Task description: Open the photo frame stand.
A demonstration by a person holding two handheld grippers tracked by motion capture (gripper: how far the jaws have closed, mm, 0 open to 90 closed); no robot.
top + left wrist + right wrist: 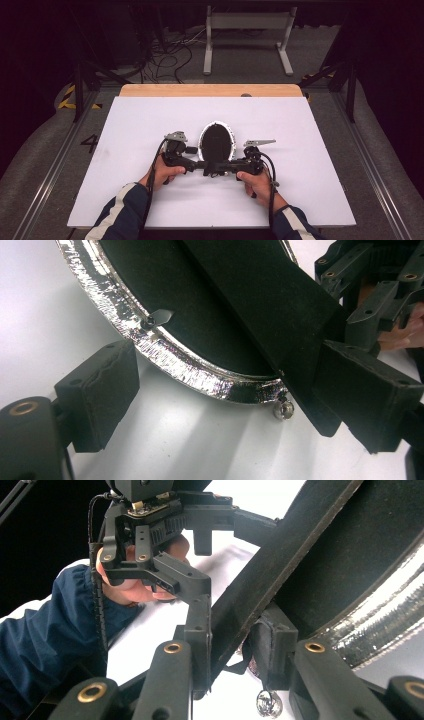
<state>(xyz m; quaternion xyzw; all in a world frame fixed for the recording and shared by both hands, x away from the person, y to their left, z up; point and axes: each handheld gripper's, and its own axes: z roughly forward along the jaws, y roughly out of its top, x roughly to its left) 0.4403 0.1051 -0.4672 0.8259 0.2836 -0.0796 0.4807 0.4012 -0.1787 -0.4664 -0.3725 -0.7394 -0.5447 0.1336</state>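
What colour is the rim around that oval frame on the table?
Shiny silver, with a rough textured surface, around the frame's black back. The rim shows best in the left gripper view.

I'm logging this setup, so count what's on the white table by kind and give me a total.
Oval frame with shiny rim: 1
Tongs, left and right: 2
Hands holding them, left and right: 2
Total: 5
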